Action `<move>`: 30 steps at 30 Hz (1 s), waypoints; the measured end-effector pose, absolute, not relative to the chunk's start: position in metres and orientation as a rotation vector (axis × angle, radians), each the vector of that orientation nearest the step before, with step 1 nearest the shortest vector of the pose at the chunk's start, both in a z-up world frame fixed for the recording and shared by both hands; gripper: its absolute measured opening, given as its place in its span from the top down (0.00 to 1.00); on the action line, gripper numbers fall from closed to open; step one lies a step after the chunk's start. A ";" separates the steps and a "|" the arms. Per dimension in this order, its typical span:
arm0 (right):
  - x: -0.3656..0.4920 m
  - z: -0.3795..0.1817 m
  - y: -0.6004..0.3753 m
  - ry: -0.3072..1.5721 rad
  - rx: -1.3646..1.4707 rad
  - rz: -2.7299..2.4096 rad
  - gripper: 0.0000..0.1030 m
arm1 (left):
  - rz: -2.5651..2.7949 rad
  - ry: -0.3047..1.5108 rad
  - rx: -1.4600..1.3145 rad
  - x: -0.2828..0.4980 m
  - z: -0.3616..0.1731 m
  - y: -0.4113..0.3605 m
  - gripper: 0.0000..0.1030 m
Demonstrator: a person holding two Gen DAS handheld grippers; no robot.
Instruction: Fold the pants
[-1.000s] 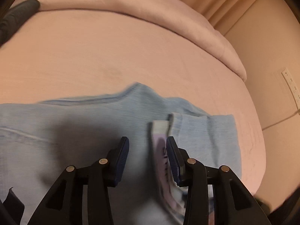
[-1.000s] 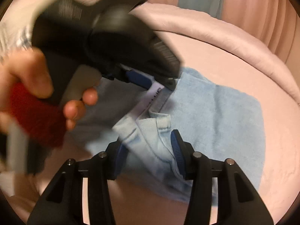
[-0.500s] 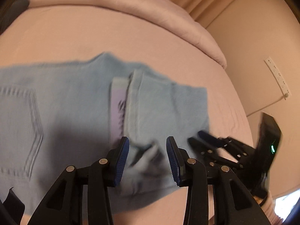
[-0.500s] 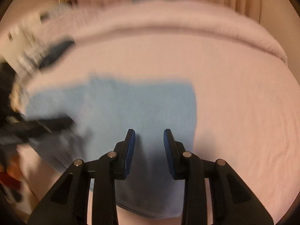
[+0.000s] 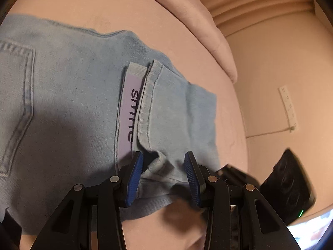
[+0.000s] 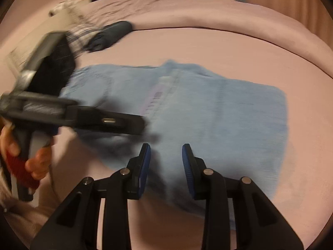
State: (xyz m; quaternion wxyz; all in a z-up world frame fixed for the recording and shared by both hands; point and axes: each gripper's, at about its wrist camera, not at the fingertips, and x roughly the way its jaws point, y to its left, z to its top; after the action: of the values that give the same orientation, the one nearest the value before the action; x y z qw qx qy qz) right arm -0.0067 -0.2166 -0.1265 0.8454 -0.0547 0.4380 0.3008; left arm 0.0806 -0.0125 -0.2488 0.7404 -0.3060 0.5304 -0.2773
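Light blue jeans (image 5: 68, 95) lie folded flat on a pink bed (image 5: 104, 6), with a back pocket at the left and a lilac waistband label (image 5: 130, 112) showing. My left gripper (image 5: 163, 166) is open, its jaws on either side of a raised fold of denim at the near edge. My right gripper (image 6: 166, 158) is open and empty above the near edge of the jeans (image 6: 218, 114). The left gripper also shows in the right wrist view (image 6: 143, 128), held by a hand at the left.
A rolled pink duvet (image 6: 229, 14) runs along the far side of the bed. A dark folded garment (image 6: 110, 34) and striped cloth lie at the far left. The right gripper's body (image 5: 291, 187) shows at the left view's right edge, by the bed's edge and a wall.
Both grippers have pulled back toward the near edge of the jeans. The right gripper let go of the denim it straddled and swung right. The left gripper came down over the waistband fold.
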 end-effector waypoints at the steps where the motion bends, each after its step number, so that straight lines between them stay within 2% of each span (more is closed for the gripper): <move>1: -0.013 -0.130 -0.208 0.911 -0.148 0.655 0.69 | -0.608 1.170 -0.696 0.081 -0.250 -0.009 0.62; 6: -0.019 -0.147 -0.171 0.875 -0.373 0.645 0.71 | -0.586 1.180 -0.762 0.074 -0.252 0.008 0.62; 7: -0.019 -0.148 -0.167 0.871 -0.402 0.644 0.78 | -0.591 1.182 -0.788 0.072 -0.252 0.014 0.62; 10: -0.016 -0.141 -0.170 0.860 -0.371 0.637 0.85 | -0.608 1.170 -0.839 0.073 -0.249 0.018 0.59; 11: -0.015 -0.132 -0.178 0.841 -0.306 0.640 0.86 | -0.624 1.150 -0.884 0.072 -0.248 0.023 0.56; 13: -0.014 -0.118 -0.183 0.793 -0.230 0.661 0.86 | -0.642 1.133 -0.934 0.072 -0.245 0.029 0.56; 24: -0.014 -0.133 -0.166 0.816 -0.265 0.762 0.86 | -0.629 1.182 -0.968 0.074 -0.261 0.020 0.56; 25: -0.012 -0.134 -0.165 0.813 -0.278 0.763 0.85 | -0.614 1.188 -0.962 0.075 -0.261 0.019 0.57; 26: -0.011 -0.137 -0.165 0.816 -0.292 0.758 0.85 | -0.583 1.195 -0.947 0.075 -0.262 0.018 0.63; 30: -0.001 -0.153 -0.160 0.870 -0.273 0.745 0.80 | -0.505 1.148 -0.851 0.074 -0.246 0.016 0.64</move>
State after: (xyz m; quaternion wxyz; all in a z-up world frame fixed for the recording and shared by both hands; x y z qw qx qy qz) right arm -0.0008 -0.1601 -0.1528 0.8317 -0.1288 0.4101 0.3515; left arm 0.0742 0.0156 -0.2463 0.7264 -0.3861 0.5204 -0.2291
